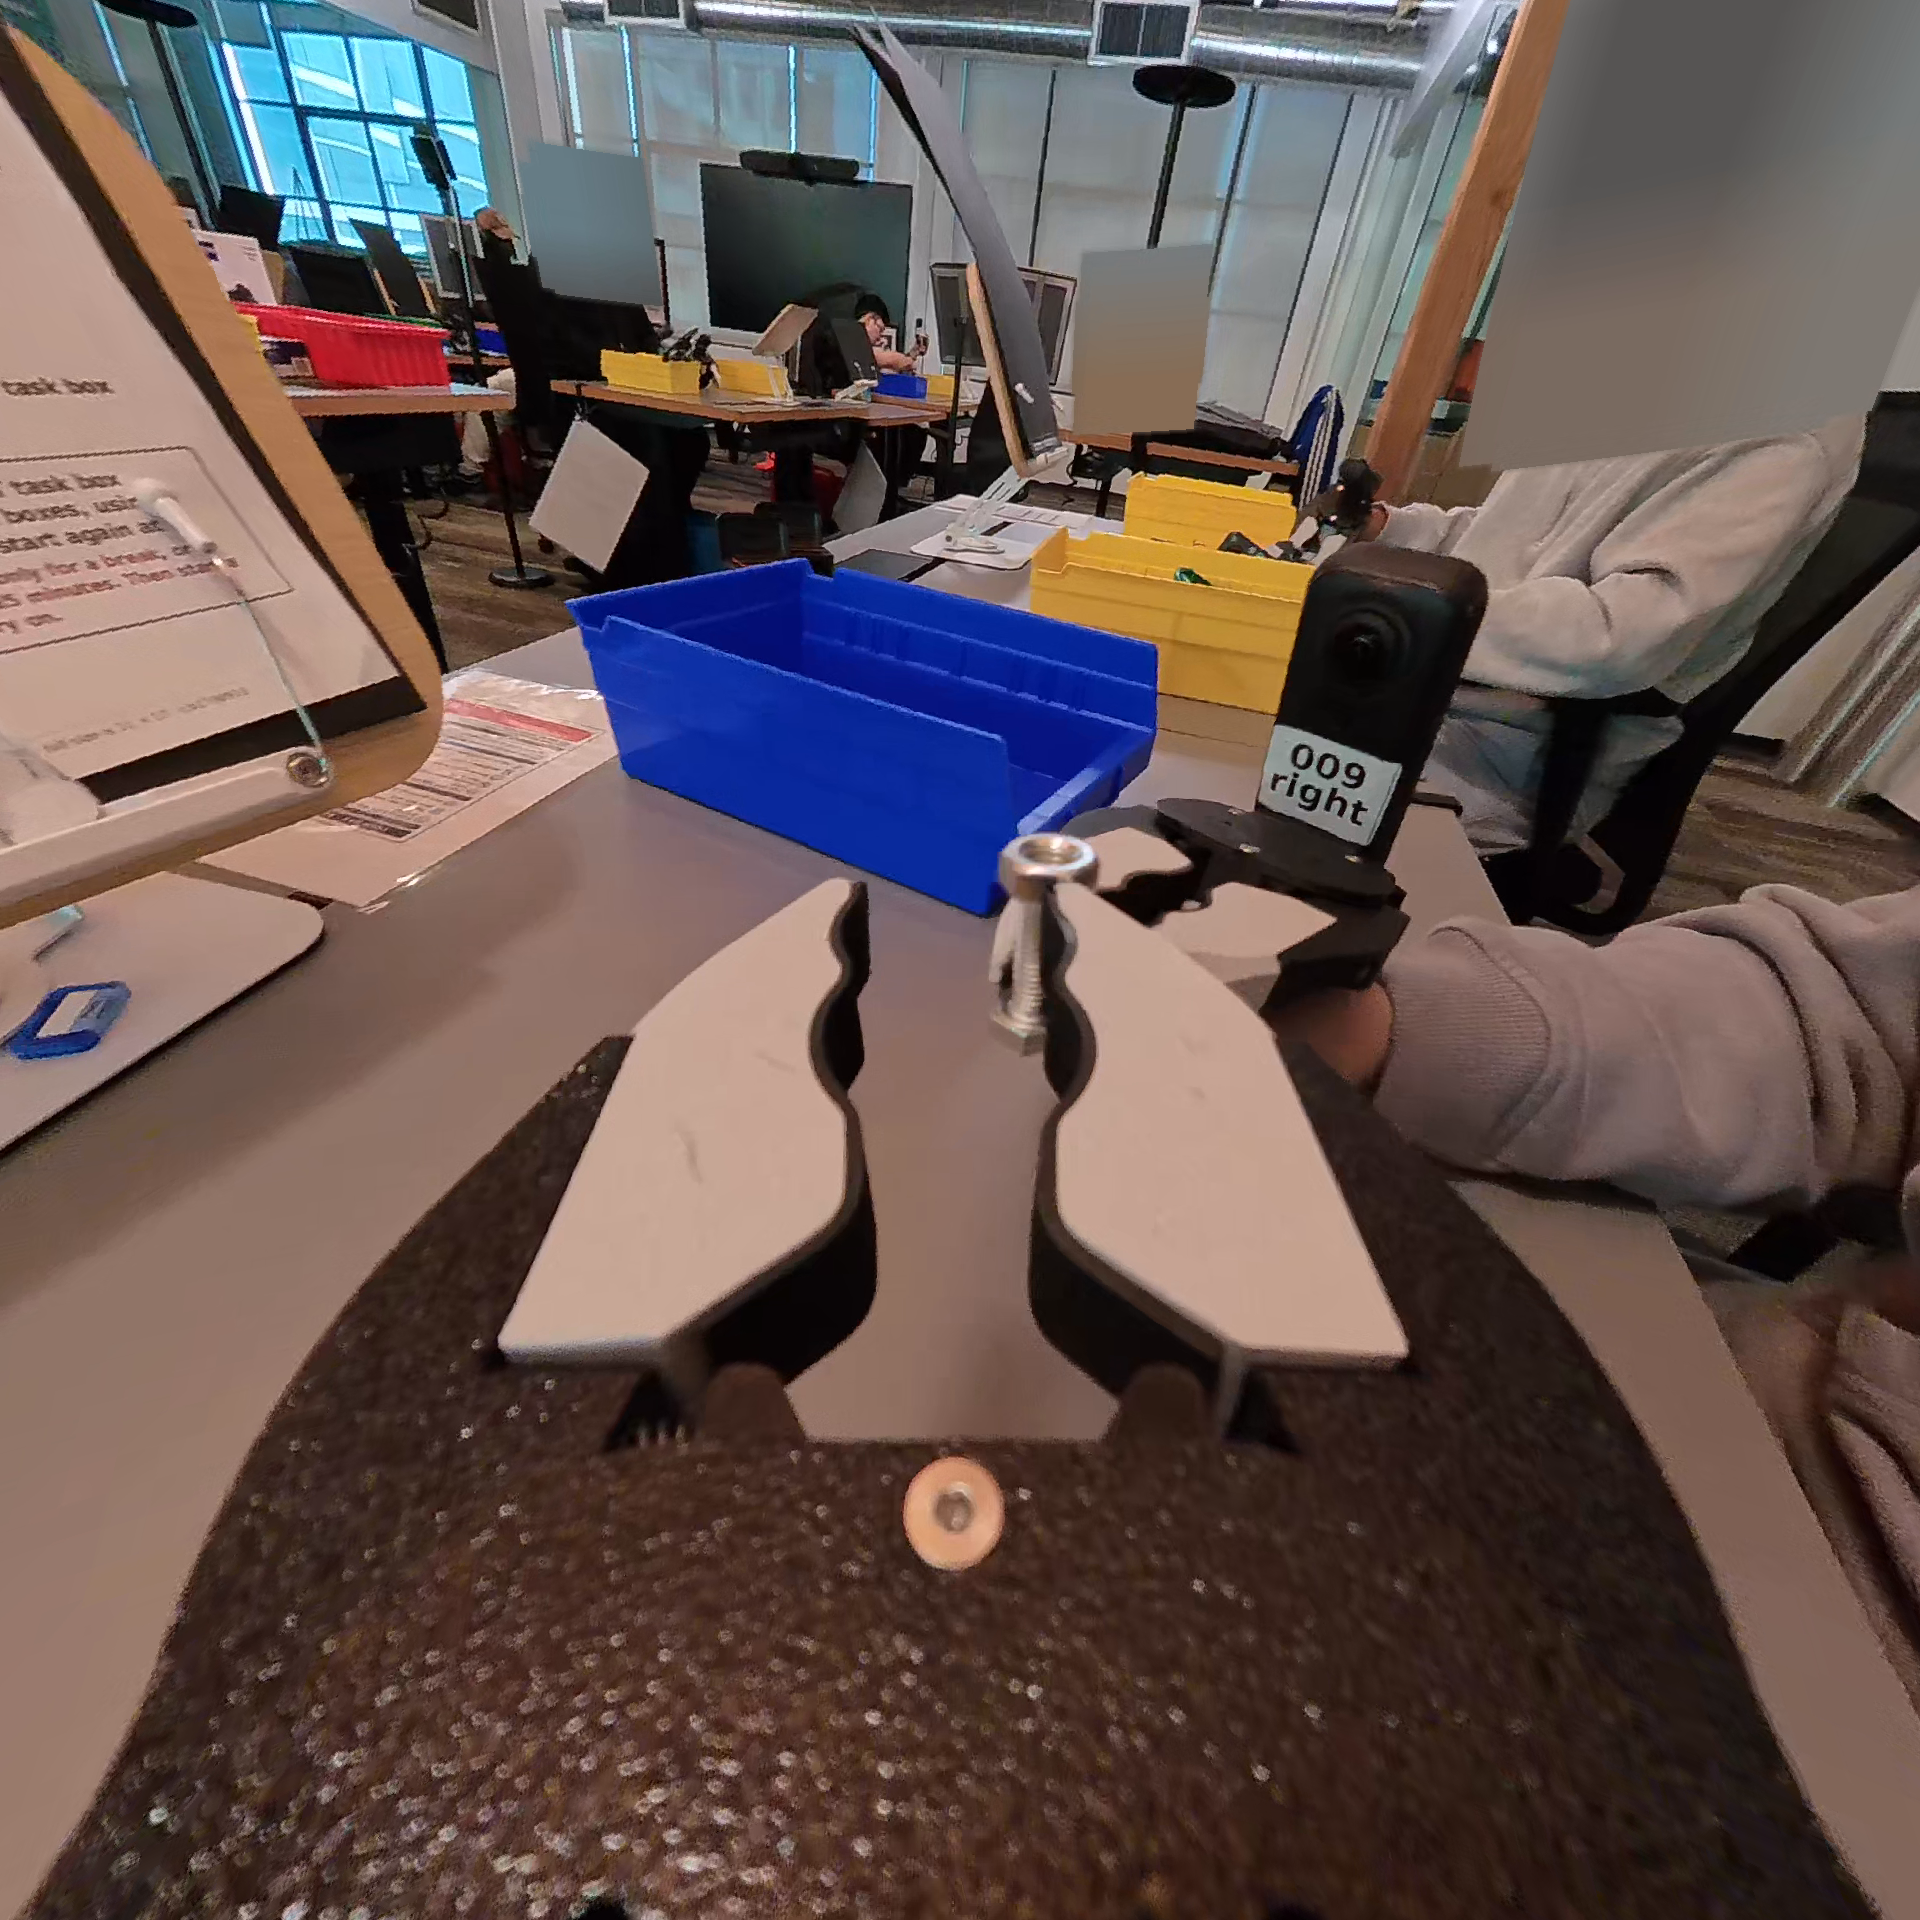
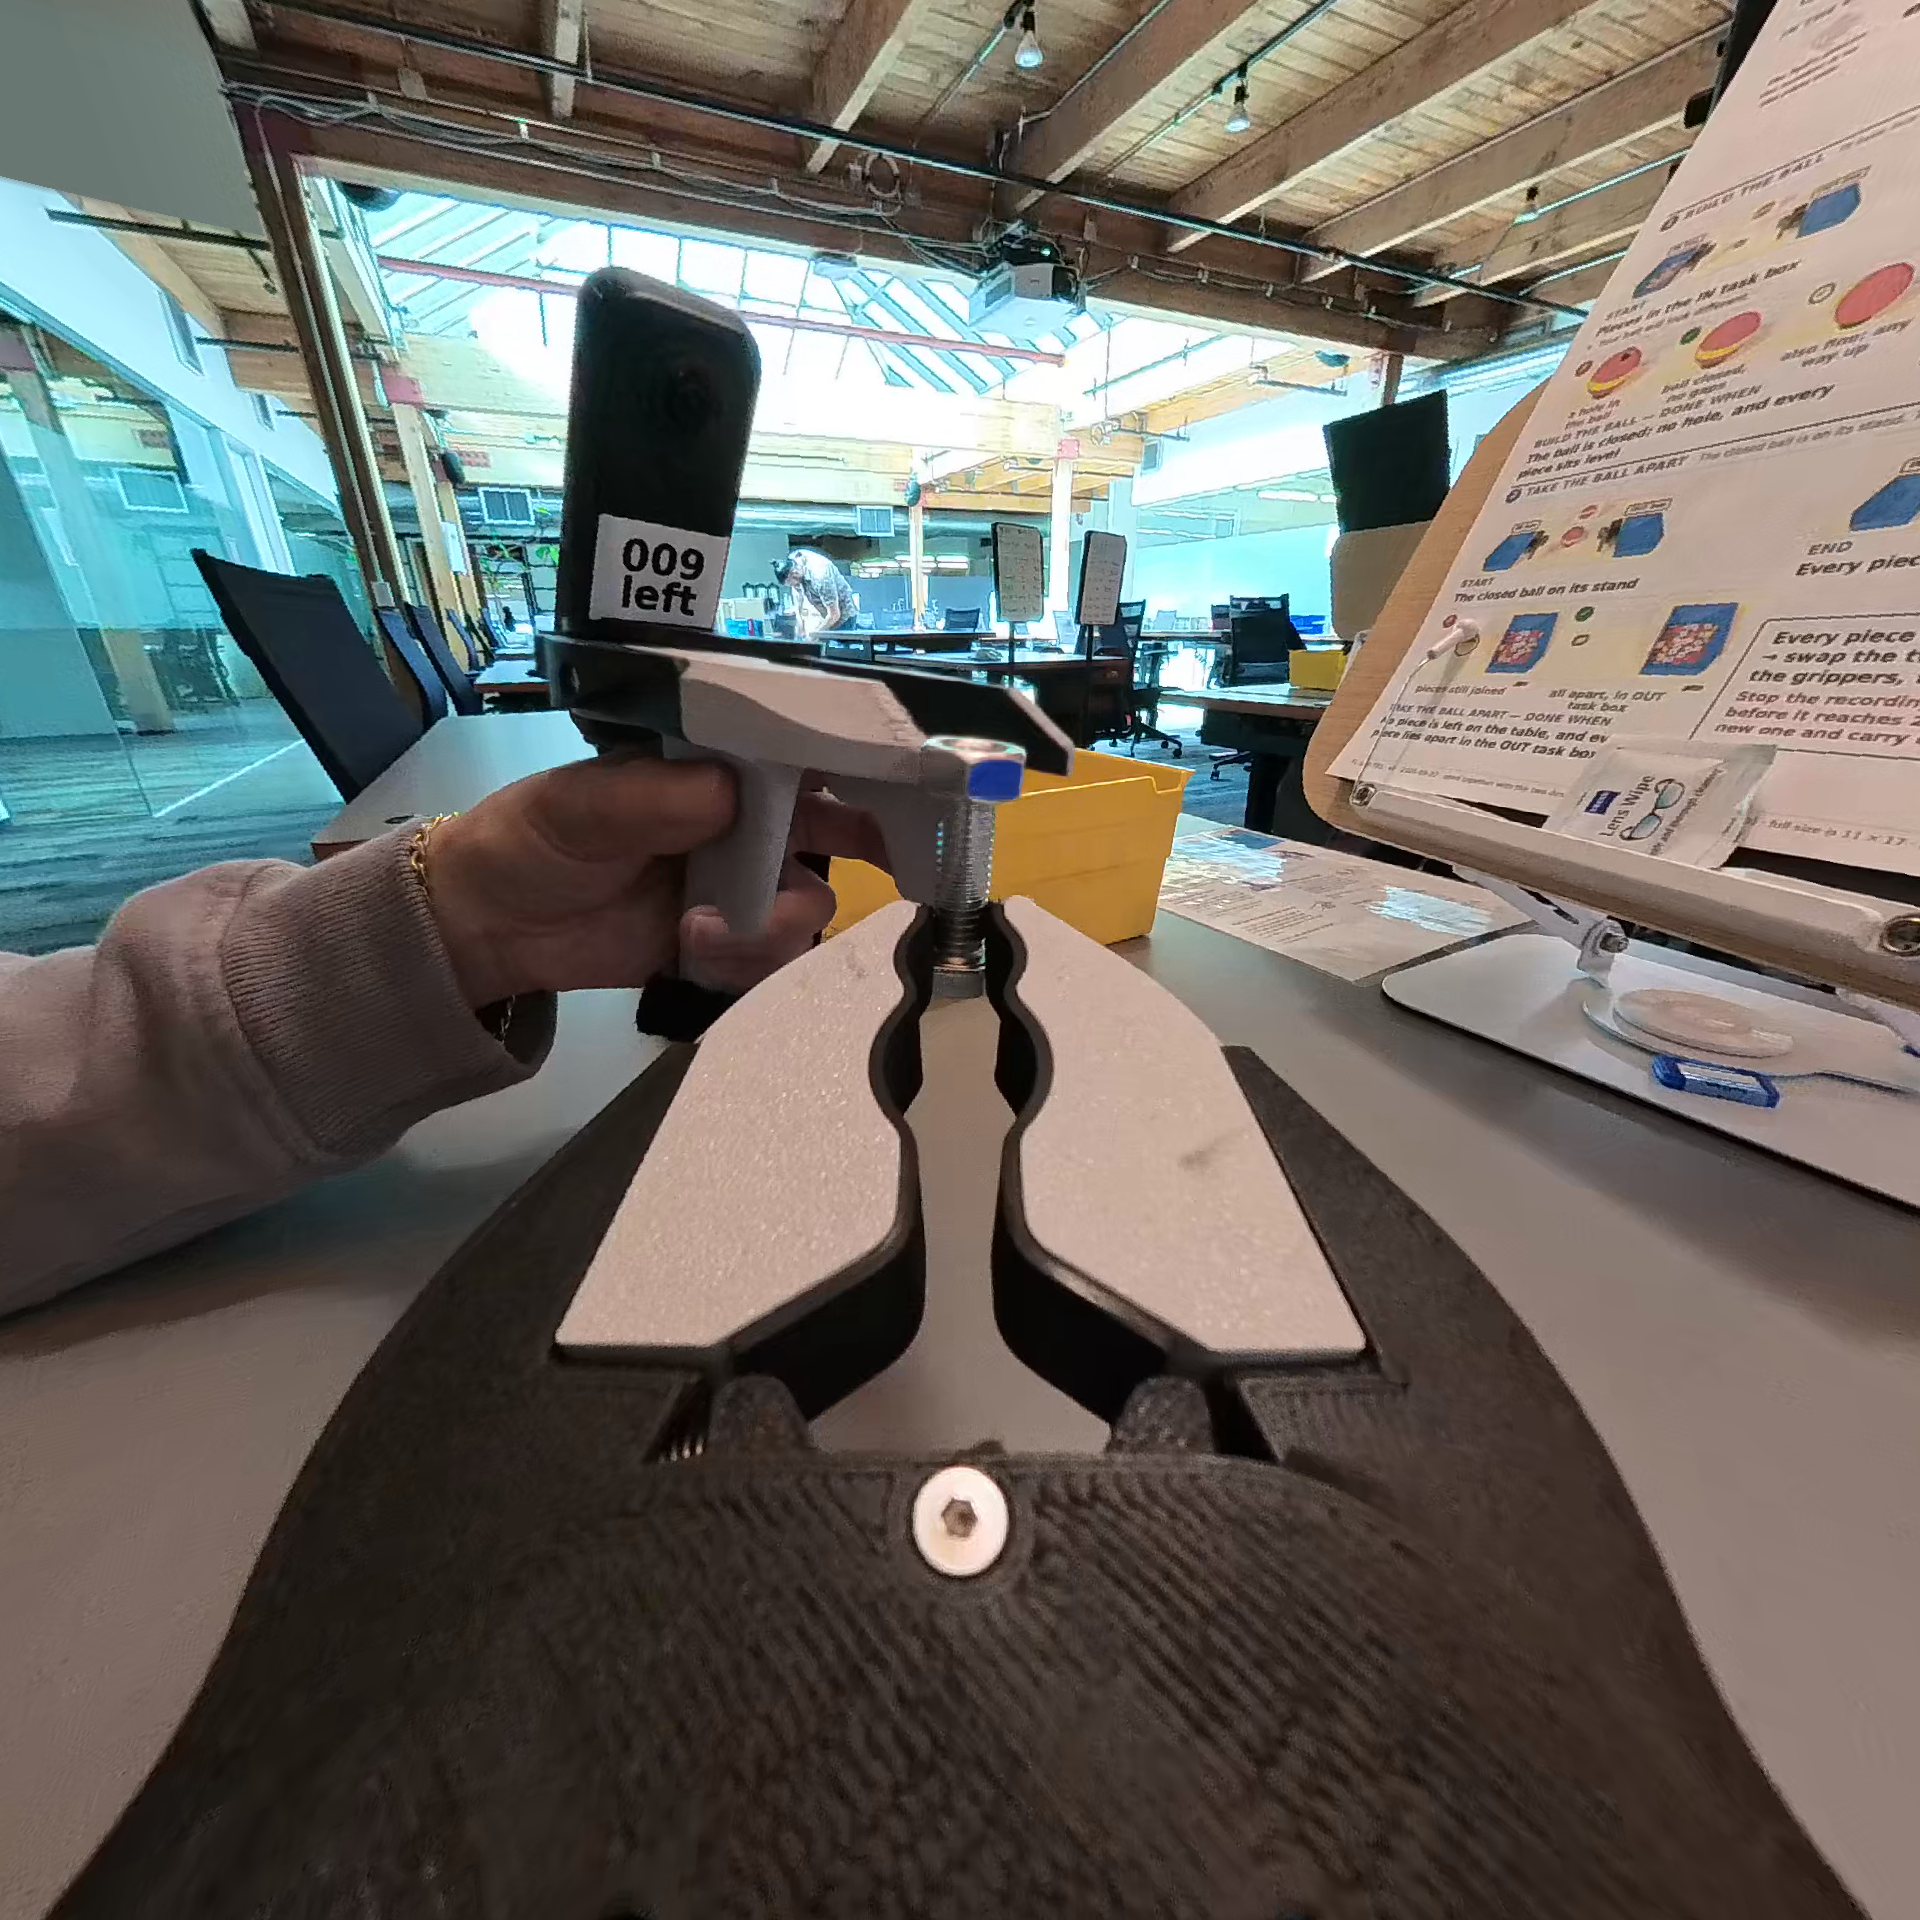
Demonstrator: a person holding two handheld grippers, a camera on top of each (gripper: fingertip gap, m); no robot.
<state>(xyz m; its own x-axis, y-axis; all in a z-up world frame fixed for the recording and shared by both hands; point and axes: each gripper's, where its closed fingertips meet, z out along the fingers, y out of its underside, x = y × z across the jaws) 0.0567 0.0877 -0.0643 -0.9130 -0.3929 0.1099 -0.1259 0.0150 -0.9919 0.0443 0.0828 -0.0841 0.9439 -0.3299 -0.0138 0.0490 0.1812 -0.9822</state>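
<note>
A silver bolt (image 2: 964, 862) stands upright, hex head (image 2: 956, 982) down at the grey table (image 2: 1351, 1195), with a silver nut (image 2: 977, 764) at its top. My right gripper (image 2: 958, 940) is shut on the lower thread. My left gripper (image 1: 956, 914) is open at the nut's height. The nut (image 1: 1047, 862) and bolt (image 1: 1029, 966) sit against the inside of its right finger (image 1: 1143, 1039), and the left finger (image 1: 769, 1039) stands well clear. The left gripper (image 2: 883, 727) shows from the side in the right wrist view, and the right gripper (image 1: 1174, 883) shows behind the bolt in the left wrist view.
A blue bin (image 1: 883, 707) stands behind the bolt, with yellow bins (image 1: 1174, 613) farther back and one (image 2: 1070, 842) in the right wrist view. An instruction board on a stand (image 2: 1662, 520) and a laminated sheet (image 1: 468, 758) flank the work area. A seated person (image 1: 1610, 561) is far right. The grippers are tip to tip, or close to it.
</note>
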